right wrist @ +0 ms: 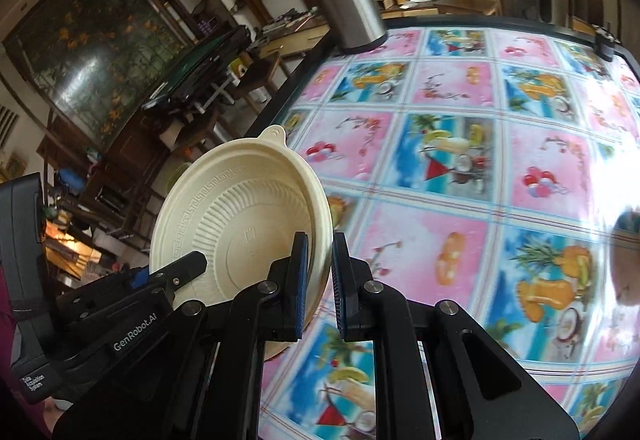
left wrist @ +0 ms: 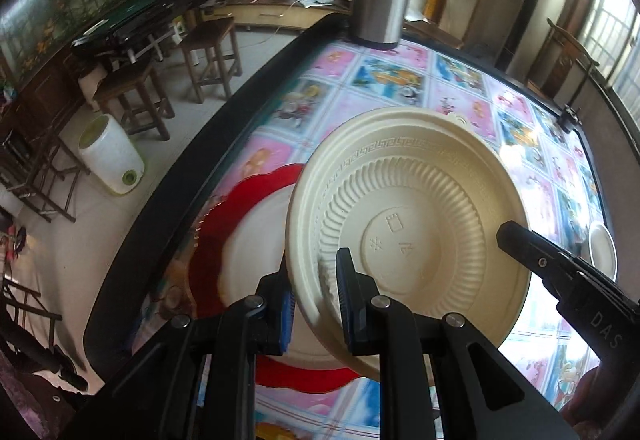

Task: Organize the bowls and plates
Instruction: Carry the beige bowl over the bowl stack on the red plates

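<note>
Cream plate (left wrist: 408,208) is gripped at opposite rims by left gripper (left wrist: 316,304) & right gripper (right wrist: 320,280), fingers clamped, above red tray (left wrist: 256,200) nr table (right wrist: 440,144) edge.

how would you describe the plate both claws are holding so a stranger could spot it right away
Start at the table with its pink and blue picture cloth. Above it, the left claw and right claw pinch opposite rims of a cream plate. Unlike the red tray below, it is ribbed, key-patterned, with a small tab.

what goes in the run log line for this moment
cream plate | left gripper shut on rim | right gripper shut on rim | above red plate
</note>
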`<state>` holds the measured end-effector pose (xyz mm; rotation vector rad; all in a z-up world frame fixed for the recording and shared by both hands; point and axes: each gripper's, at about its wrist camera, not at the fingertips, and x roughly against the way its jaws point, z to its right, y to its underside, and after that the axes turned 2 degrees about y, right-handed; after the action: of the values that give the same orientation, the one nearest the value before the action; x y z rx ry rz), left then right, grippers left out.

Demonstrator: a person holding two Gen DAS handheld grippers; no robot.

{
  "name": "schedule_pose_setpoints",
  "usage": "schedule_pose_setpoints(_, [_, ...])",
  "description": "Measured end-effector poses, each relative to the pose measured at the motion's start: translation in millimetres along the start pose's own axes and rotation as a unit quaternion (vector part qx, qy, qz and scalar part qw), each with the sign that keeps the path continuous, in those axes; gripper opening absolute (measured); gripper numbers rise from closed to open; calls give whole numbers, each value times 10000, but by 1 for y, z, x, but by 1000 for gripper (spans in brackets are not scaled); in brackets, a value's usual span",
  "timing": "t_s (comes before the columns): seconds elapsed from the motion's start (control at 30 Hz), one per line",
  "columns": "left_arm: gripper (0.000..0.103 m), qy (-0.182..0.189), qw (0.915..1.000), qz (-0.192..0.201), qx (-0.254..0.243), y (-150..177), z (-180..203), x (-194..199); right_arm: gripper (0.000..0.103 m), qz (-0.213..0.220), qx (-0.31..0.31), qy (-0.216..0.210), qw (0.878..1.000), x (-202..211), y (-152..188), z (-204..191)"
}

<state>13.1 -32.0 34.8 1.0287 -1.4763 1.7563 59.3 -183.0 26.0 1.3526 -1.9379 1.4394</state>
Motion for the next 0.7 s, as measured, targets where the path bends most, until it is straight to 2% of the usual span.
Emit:
schedule_pose_setpoints(0.13, [17,-42,9998,-86,169,2,-22,-10,11,-213,117,-32,9997,-24,4,-19])
schedule_pose_setpoints(0.37, [17,-74,9990,-308,312,7,-41,-32,11,-450,160,31,9989,-50,11,-28])
schedule_pose_setpoints(0.57, [17,-199,9986,-385,317,11,-48,-44,12,-524,278,142,9981,-62,13,-35])
schedule_pose_setpoints(0.7, [18,-248,9987,-307,309,11,-51,-43,12,-472,168,48,9987,-64,14,-31])
